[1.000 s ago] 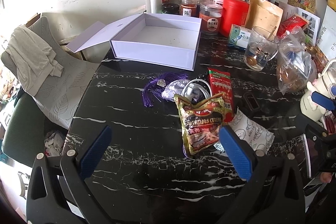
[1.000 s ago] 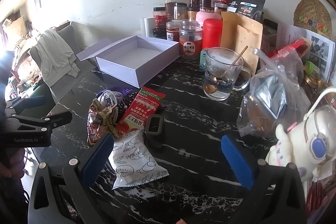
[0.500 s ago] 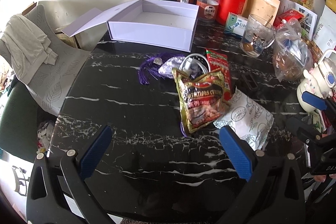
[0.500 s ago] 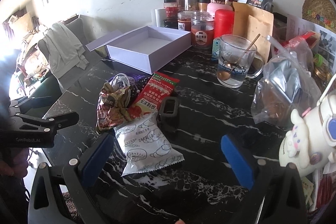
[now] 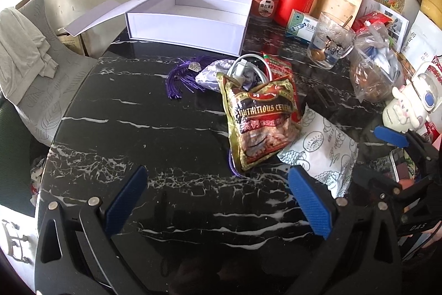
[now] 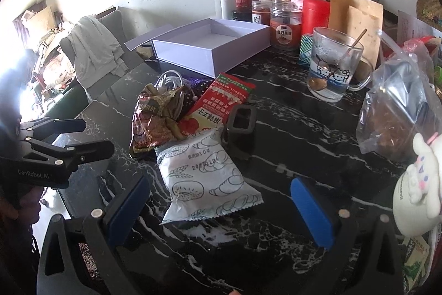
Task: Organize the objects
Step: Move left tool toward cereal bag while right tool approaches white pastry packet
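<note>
An open white box (image 5: 193, 18) (image 6: 212, 46) stands at the back of the black marble table (image 5: 138, 129). In front of it lies a pile: a gold cereal bag (image 5: 262, 123) (image 6: 152, 123), a red packet (image 6: 221, 101) (image 5: 279, 68), a white bread packet (image 6: 207, 179) (image 5: 323, 154), a white cable (image 5: 248, 65), a purple tassel pouch (image 5: 190, 76) and a black frame (image 6: 240, 120). My left gripper (image 5: 218, 201) is open and empty, low over the table's near side. My right gripper (image 6: 221, 203) is open and empty, just behind the bread packet.
Jars, a red canister (image 5: 295, 2) and paper bags line the back wall. A glass mug with a spoon (image 6: 334, 65), a plastic bag (image 6: 400, 109) and a white plush figure (image 6: 417, 184) stand at the right. A chair with a grey cloth (image 5: 25, 51) is at the left.
Both grippers have pulled back and dropped lower; the pile and box now look farther up the frames. Both stay open. Nothing on the table has moved.
</note>
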The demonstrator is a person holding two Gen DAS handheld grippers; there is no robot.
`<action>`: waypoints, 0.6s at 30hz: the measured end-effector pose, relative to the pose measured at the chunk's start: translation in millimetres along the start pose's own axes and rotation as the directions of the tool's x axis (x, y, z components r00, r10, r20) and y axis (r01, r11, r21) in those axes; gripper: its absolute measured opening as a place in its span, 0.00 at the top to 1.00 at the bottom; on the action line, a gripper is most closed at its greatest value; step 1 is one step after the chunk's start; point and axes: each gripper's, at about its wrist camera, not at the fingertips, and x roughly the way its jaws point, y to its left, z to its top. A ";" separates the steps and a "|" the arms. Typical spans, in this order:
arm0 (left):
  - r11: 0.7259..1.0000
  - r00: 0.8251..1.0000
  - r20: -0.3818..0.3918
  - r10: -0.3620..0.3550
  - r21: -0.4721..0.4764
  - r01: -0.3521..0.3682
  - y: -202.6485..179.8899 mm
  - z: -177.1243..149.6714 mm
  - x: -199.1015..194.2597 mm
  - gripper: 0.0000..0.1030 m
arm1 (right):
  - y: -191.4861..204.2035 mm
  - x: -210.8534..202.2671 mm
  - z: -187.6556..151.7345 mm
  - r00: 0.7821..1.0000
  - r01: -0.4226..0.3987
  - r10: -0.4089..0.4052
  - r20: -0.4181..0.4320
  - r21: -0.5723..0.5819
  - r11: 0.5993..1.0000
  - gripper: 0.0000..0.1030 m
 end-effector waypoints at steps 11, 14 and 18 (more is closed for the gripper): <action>0.998 0.998 -0.003 -0.065 0.025 0.065 -9.9 24.2 15.0 0.01 | -6.5 28.7 1.3 0.995 -0.085 0.085 -0.046 -0.010 0.996 0.10; 0.996 0.997 -0.012 -0.080 0.048 0.080 -16.8 33.7 20.4 0.01 | -9.4 35.3 1.8 0.992 -0.109 0.108 -0.067 -0.008 0.994 0.13; 0.990 0.991 -0.015 -0.134 0.044 0.135 -24.5 44.5 27.1 0.01 | -8.3 38.8 2.1 0.988 -0.133 0.131 -0.080 -0.024 0.991 0.18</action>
